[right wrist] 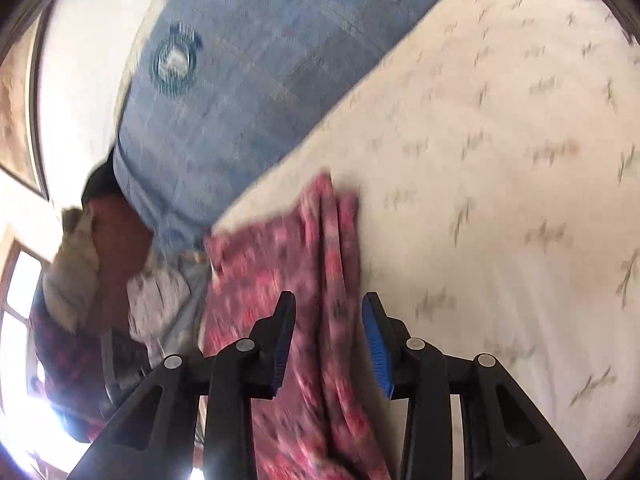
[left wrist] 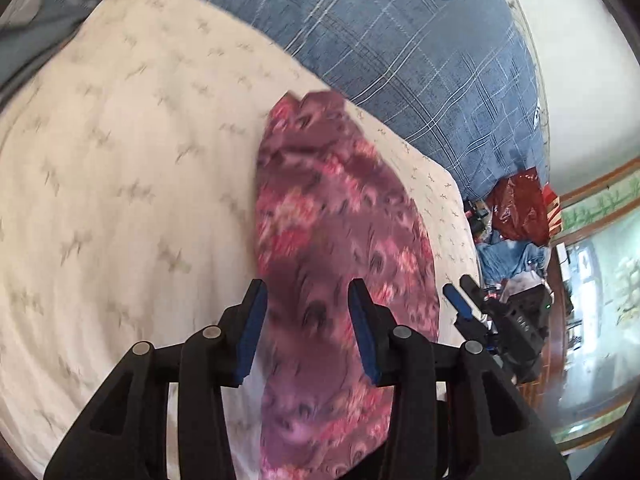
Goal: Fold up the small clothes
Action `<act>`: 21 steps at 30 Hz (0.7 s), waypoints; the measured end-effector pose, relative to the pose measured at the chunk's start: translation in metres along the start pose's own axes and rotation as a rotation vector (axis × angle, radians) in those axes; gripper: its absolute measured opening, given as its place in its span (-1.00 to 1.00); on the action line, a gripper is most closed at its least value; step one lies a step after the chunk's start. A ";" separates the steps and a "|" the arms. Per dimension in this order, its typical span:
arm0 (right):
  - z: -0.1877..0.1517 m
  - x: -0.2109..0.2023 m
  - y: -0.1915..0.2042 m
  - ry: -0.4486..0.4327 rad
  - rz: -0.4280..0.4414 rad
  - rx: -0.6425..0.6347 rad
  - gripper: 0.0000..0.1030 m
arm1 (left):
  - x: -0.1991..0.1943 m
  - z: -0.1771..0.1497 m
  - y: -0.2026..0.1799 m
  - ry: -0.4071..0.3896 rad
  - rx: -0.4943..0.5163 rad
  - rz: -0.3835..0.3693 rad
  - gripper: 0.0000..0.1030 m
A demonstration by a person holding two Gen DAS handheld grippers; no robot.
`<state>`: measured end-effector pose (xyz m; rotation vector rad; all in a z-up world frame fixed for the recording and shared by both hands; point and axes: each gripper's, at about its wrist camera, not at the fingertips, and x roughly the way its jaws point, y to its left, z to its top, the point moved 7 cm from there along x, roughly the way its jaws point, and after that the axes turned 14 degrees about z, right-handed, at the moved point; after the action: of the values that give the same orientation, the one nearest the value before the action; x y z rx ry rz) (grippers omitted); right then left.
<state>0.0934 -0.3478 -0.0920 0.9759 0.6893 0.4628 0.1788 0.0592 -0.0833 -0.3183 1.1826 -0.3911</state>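
Looking along your left gripper (left wrist: 307, 286), you see its blue-padded fingers (left wrist: 251, 328) standing partly apart with the maroon floral garment (left wrist: 340, 216) lying under the gap and stretching away ahead of the tips; the pads do not press on it. It rests on the cream patterned sheet (left wrist: 120, 168), which spreads out to the left of your left finger. Past the far end of the cloth lies a blue plaid blanket (left wrist: 400, 48). Only this view shows your right gripper (left wrist: 460, 292), just off to the right of the right finger, beside the garment's right edge, and beyond it a red bag (left wrist: 520, 208) and a heap of clutter.

Your right gripper's (right wrist: 329, 300) own view is blurred. Its jaws also stand partly apart, nothing pinched, with a folded ridge of the garment (right wrist: 320, 248) running between the fingers and ahead. Here alone you can see that fold's doubled edges; most of the cloth lies left of the left finger, the sheet (right wrist: 500, 160) to the right.
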 end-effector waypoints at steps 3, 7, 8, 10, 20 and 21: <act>0.014 0.024 0.010 0.022 0.008 -0.039 -0.28 | 0.018 0.024 -0.009 0.000 0.030 0.049 -0.19; 0.025 0.067 0.001 0.085 -0.077 -0.066 -0.28 | 0.051 0.058 -0.017 0.016 0.053 0.143 -0.17; 0.025 0.075 -0.002 0.105 -0.108 -0.076 -0.35 | 0.056 0.063 -0.016 0.023 0.059 0.155 -0.17; 0.026 0.087 0.002 0.146 -0.136 -0.142 -0.91 | 0.064 0.073 -0.019 0.040 0.077 0.178 -0.18; 0.031 0.083 -0.022 0.105 -0.128 -0.168 -0.93 | 0.095 0.096 -0.010 0.059 0.078 0.310 -0.24; 0.032 0.081 -0.020 0.113 -0.124 -0.152 -0.92 | 0.089 0.094 -0.010 0.054 0.086 0.305 -0.24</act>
<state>0.1738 -0.3250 -0.1236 0.7640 0.8000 0.4569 0.2943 0.0128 -0.1203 -0.0501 1.2413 -0.1843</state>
